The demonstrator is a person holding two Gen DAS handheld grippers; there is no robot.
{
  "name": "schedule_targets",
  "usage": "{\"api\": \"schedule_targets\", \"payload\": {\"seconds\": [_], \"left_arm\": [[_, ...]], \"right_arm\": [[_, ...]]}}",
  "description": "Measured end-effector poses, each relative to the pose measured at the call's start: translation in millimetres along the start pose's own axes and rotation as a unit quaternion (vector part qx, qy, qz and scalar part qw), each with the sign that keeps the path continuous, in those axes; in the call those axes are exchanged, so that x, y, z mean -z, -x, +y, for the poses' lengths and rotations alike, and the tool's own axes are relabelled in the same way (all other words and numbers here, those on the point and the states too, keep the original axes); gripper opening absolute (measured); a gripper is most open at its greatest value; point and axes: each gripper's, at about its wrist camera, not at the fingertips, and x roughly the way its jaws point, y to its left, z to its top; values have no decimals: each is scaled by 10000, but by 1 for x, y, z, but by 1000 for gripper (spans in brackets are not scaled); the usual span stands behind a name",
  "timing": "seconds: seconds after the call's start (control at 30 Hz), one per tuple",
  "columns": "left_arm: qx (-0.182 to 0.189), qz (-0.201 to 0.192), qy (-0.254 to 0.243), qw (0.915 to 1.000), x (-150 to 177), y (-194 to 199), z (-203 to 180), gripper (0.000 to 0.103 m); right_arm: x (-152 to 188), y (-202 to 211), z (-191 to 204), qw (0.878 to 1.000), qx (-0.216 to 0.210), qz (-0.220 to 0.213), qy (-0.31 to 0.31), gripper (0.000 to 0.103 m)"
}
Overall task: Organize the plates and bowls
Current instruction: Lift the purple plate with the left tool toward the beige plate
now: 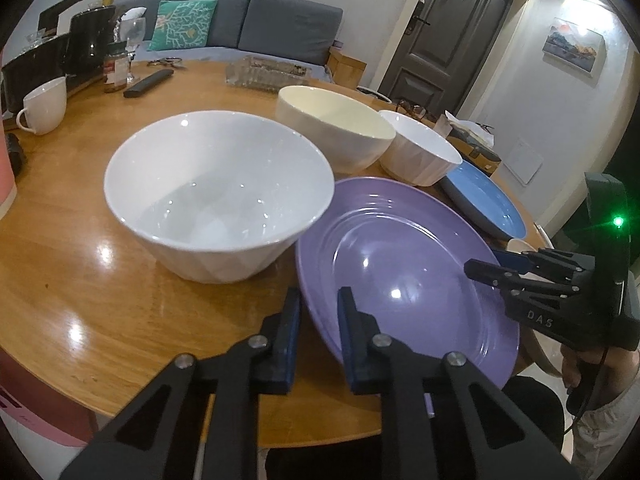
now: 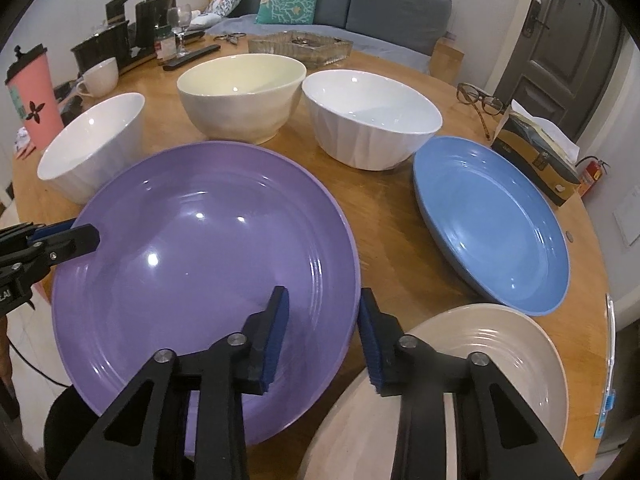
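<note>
A purple plate point(image 1: 400, 264) point(image 2: 200, 248) lies at the front of the round wooden table point(image 1: 80, 300), its near side past the table's edge. My left gripper point(image 1: 318, 300) is shut on its left rim; in the right wrist view that gripper point(image 2: 86, 232) shows at the plate's far left. My right gripper point(image 2: 322, 300) is shut on the opposite rim, also seen from the left wrist point(image 1: 486, 264). A blue plate point(image 2: 492, 232) and a beige plate point(image 2: 480, 360) lie to the right. Behind stand a white bowl point(image 2: 92, 148), a cream bowl point(image 2: 240, 92) and another white bowl point(image 2: 372, 116).
At the table's back are a glass tray point(image 2: 300, 46), a white mug point(image 2: 100, 76), a pink tumbler point(image 2: 34, 96), black tea ware point(image 2: 120, 36) and a remote point(image 2: 192, 58). Eyeglasses point(image 2: 480, 100) and a tissue box point(image 2: 536, 156) sit at the right edge. A grey sofa stands behind.
</note>
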Motion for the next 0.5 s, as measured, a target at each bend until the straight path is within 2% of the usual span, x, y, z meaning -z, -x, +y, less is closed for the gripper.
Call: {"api": "schedule_targets", "payload": {"seconds": [0.1,0.5], "left_arm": [[-62,1,-42,10000,0,0,-2,15],[-57,-180,-220,9996,-4,16,-16,15]], "right_arm": [[0,1,-3,10000,-23,-9,-54,20],[-1,29,-9,9992,21,-359,-183,21]]}}
